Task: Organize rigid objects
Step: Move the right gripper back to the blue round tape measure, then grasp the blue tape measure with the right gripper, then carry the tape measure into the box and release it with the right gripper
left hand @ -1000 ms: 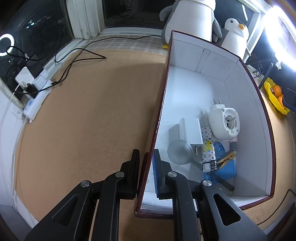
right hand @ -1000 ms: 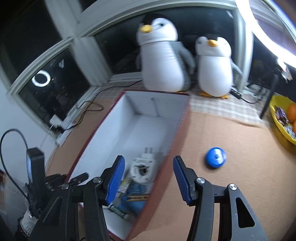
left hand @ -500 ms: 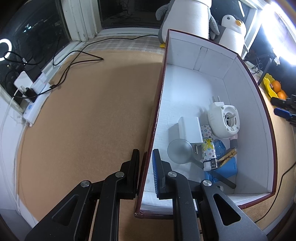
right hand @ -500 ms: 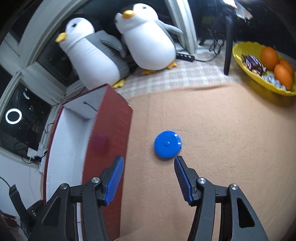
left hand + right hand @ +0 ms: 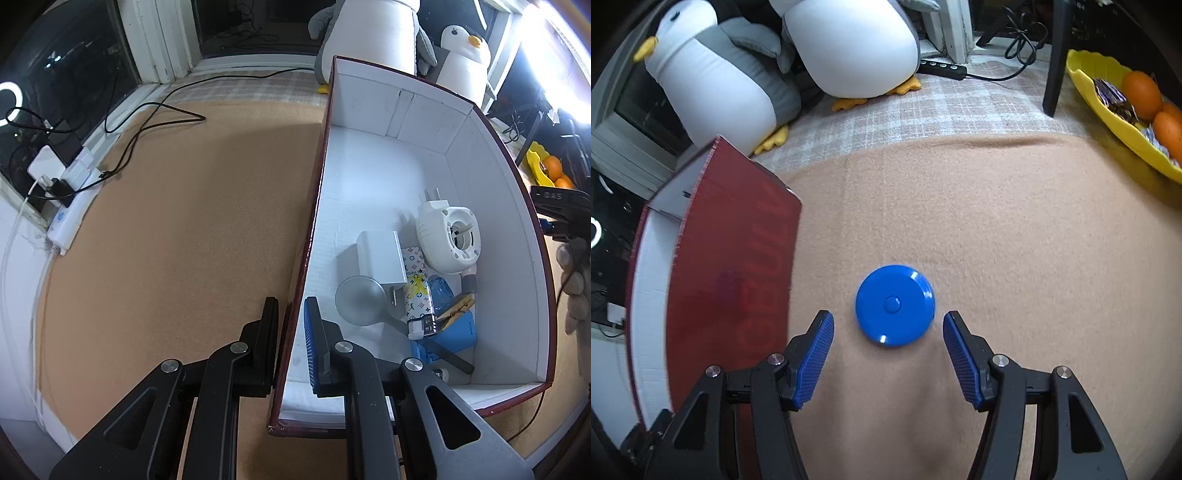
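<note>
Right wrist: ribbed jaws, just widening, flank glossy round blue disc (image 5: 894,310); left jaws clamp cardboard box wall (image 5: 295,328).

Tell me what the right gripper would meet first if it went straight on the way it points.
Probably the round blue plastic disc on the tan cloth, just ahead of the open right gripper, roughly centred between its fingers; depth is unclear.

My right gripper (image 5: 888,350) is hanging with jaws apart over bare tan cloth (image 5: 1015,229); blue disc (image 5: 894,305) is sitting just ahead of the gap, room on both sides. Red box wall (image 5: 731,266) is crowding the left of frame. Yellow bowl (image 5: 1115,122) upper right, penguins (image 5: 846,44) along the top, both well clear. Box interior: far end (image 5: 373,173) is staying open, near end cluttered.
</note>
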A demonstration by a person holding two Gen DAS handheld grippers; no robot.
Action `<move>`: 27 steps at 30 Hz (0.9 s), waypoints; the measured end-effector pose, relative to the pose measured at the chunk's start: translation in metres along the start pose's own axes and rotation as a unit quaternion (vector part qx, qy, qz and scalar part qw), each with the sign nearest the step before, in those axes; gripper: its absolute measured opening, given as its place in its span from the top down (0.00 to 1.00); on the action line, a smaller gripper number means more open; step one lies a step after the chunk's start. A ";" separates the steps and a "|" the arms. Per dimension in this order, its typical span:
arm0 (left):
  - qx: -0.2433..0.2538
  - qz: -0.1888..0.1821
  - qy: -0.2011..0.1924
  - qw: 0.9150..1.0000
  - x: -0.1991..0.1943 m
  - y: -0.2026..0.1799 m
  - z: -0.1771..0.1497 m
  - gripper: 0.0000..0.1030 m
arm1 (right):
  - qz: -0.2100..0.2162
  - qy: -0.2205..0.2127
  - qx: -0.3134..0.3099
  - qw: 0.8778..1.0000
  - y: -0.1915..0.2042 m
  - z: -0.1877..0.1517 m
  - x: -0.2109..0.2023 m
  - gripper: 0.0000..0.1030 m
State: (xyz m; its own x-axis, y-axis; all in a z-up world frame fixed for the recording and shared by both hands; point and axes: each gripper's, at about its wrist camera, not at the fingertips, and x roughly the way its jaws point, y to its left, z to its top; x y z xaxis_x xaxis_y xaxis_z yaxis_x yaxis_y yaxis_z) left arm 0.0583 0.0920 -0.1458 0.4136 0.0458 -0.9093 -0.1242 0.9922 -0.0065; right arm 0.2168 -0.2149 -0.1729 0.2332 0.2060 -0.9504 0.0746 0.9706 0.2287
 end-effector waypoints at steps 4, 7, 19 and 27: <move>0.002 0.003 0.001 1.000 0.000 0.000 0.000 0.88 | -0.026 0.008 -0.012 1.000 0.005 0.005 0.012 0.44; 0.003 0.003 0.001 1.000 0.001 -0.001 0.000 0.88 | -0.051 0.007 -0.037 0.998 0.012 0.006 0.017 0.44; -0.003 -0.001 0.001 1.000 0.001 0.001 0.000 0.88 | -0.065 -0.002 -0.070 0.995 0.016 -0.009 0.007 0.55; -0.005 -0.007 -0.003 1.000 0.001 0.002 0.000 0.88 | -0.025 -0.068 -0.124 0.990 0.051 -0.036 -0.064 0.55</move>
State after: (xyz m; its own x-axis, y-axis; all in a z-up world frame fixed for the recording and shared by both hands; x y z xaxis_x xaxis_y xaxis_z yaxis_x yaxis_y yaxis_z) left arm 0.0583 0.0937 -0.1464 0.4207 0.0325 -0.9066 -0.1281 0.9915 -0.0239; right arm 0.1705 -0.1746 -0.1079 0.3645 0.1547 -0.9183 -0.1480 0.9832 0.1069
